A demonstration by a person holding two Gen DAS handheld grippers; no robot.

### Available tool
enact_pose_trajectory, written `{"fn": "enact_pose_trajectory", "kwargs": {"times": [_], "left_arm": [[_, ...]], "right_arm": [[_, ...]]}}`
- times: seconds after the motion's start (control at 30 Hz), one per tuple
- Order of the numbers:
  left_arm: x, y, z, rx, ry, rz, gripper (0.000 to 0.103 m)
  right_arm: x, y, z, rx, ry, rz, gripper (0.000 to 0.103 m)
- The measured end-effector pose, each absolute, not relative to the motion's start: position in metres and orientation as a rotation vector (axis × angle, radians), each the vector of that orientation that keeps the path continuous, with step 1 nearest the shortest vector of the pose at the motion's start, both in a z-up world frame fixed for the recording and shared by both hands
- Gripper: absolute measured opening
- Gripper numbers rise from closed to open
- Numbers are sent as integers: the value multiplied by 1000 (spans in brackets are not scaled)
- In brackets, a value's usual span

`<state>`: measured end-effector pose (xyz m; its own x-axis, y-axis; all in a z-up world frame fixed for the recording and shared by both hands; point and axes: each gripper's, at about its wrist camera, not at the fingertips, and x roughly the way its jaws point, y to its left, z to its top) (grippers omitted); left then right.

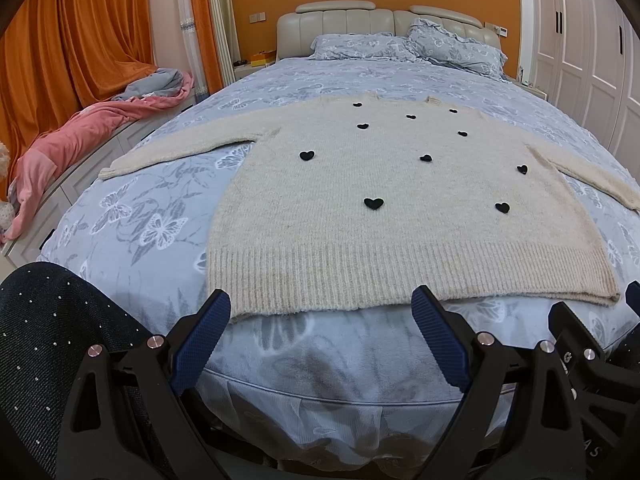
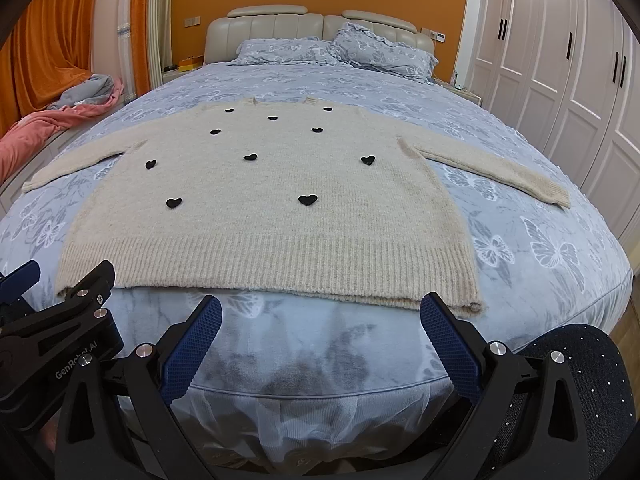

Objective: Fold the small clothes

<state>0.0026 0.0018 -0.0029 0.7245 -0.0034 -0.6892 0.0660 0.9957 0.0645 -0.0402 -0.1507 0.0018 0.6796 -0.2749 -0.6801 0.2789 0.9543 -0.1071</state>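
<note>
A cream knitted sweater (image 1: 360, 216) with several black hearts lies flat, face up, on the bed, both sleeves spread out to the sides; it also shows in the right wrist view (image 2: 272, 220). Its ribbed hem (image 1: 400, 276) is nearest me. My left gripper (image 1: 322, 304) is open and empty, just short of the hem near its left part. My right gripper (image 2: 320, 308) is open and empty, just short of the hem (image 2: 280, 264) near its right corner. The two grippers sit side by side at the foot of the bed.
The bed has a blue butterfly-print cover (image 1: 132, 216) and two pillows (image 1: 404, 46) at the headboard. A pink and grey blanket (image 1: 80, 132) lies on a bench to the left. White wardrobe doors (image 2: 560, 60) stand on the right. A dark studded garment (image 1: 44, 344) covers the person's legs.
</note>
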Motion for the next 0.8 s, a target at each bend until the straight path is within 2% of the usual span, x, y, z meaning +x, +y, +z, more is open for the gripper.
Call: {"fn": "enact_pose_trajectory", "kwargs": {"times": [0.8], "left_arm": [[2,4,-3,87,763,-39,89]], "right_arm": [[-40,-151,2,9,767,-314,98]]}}
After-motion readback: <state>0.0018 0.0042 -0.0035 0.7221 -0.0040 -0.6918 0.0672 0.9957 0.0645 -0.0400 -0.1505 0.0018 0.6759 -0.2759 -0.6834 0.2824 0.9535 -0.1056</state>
